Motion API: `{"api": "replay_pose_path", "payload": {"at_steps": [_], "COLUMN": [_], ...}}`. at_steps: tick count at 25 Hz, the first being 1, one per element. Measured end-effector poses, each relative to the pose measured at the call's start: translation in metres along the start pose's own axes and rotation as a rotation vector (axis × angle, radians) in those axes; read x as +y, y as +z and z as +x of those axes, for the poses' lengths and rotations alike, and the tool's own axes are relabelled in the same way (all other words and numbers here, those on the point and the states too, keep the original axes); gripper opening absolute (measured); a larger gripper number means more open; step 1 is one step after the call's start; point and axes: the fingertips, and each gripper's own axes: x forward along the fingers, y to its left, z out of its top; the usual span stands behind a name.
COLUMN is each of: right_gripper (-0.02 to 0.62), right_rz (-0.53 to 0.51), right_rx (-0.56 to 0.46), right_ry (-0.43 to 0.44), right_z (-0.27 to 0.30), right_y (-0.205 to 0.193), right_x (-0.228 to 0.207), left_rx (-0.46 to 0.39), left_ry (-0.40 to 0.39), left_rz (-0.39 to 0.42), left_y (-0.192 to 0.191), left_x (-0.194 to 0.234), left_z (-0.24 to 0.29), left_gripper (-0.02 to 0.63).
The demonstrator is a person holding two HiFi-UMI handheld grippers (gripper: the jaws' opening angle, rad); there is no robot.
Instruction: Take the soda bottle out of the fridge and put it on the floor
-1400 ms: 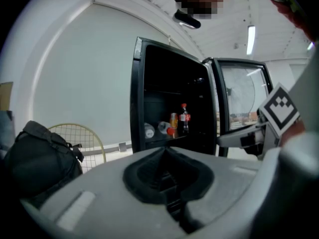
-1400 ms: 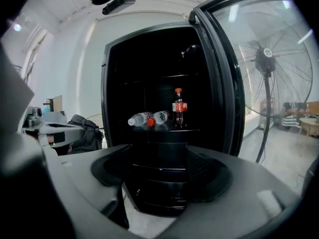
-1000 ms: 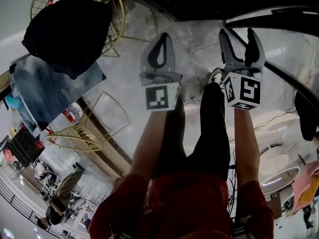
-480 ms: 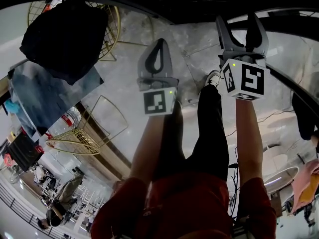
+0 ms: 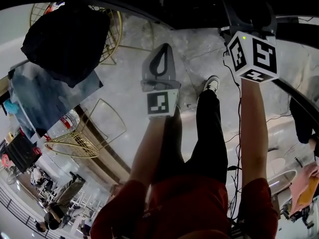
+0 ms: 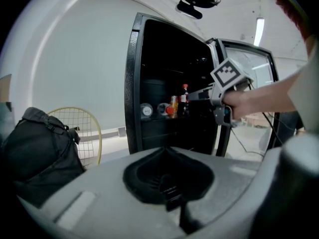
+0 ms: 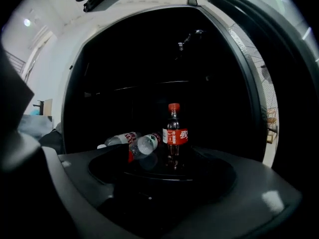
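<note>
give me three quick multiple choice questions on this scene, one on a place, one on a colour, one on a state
1. Where is the soda bottle? A on the floor; B inside the fridge; C on the wire chair.
2. What colour is its cap? A blue; B red; C green.
3. How do the clear bottles beside it lie? A upright; B stacked; C on their sides.
Answers: 1 B, it stands upright in the dark fridge interior; 2 B, the cap shows red in the right gripper view; 3 C, both lie flat to its left.
</note>
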Motion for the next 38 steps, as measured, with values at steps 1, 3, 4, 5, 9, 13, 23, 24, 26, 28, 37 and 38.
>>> {"api": "replay_pose_path", "payload": {"at_steps": [1, 3, 4, 5, 9, 13, 23, 24, 26, 28, 37, 38], "right_gripper": [0.368, 0.368, 0.368, 0.368, 0.37, 0.368, 0.368, 0.368, 0.368, 0.368, 0.342, 0.31], "right_rz": [-0.008, -0.012, -0.008, -0.002, 0.017, 0.011, -0.01, -0.008, -0.006, -0.004, 0.06, 0.06], "right_rx": [0.0, -0.005, -0.009, -0.012, -0.018, -0.028, 0.004, 0.006, 0.014, 0.023, 0.057, 0.059], "right_ry": [-0.003, -0.013, -0.019, -0.026, -0.053, -0.07, -0.06, -0.057, -0.047, -0.036, -0.06, -0.062], "right_z": [0.005, 0.014, 0.019, 0.023, 0.043, 0.057, 0.082, 0.084, 0.088, 0.092, 0.098, 0.098], "right_y": [0.003, 0.01, 0.014, 0.017, 0.026, 0.034, 0.036, 0.036, 0.036, 0.036, 0.024, 0.022], "right_x": [-0.002, -0.006, -0.009, -0.012, -0.022, -0.031, -0.038, -0.038, -0.038, -0.037, -0.043, -0.045], "left_rx": [0.004, 0.003, 0.002, 0.003, 0.01, 0.006, 0.011, 0.012, 0.013, 0.014, 0.02, 0.022], "left_ry": [-0.002, -0.002, 0.0, 0.0, -0.003, -0.006, -0.001, 0.001, 0.007, 0.012, 0.013, 0.015], "left_rz": [0.0, -0.004, -0.008, -0.012, -0.013, -0.007, -0.015, -0.016, -0.017, -0.021, -0.025, -0.024], "left_y": [-0.001, 0.0, 0.0, 0.0, 0.0, 0.001, 0.0, 0.0, -0.001, -0.001, -0.005, -0.006], "left_x": [0.0, -0.001, -0.001, -0.002, -0.005, -0.008, -0.007, -0.007, -0.006, -0.005, -0.005, -0.004], "left_z": [0.0, 0.001, 0.001, 0.002, 0.003, 0.004, 0.001, 0.0, 0.0, 0.0, -0.002, -0.002], "left_gripper": [0.0, 0.0, 0.0, 0.0, 0.0, 0.0, 0.0, 0.0, -0.001, 0.0, 0.0, -0.001]}}
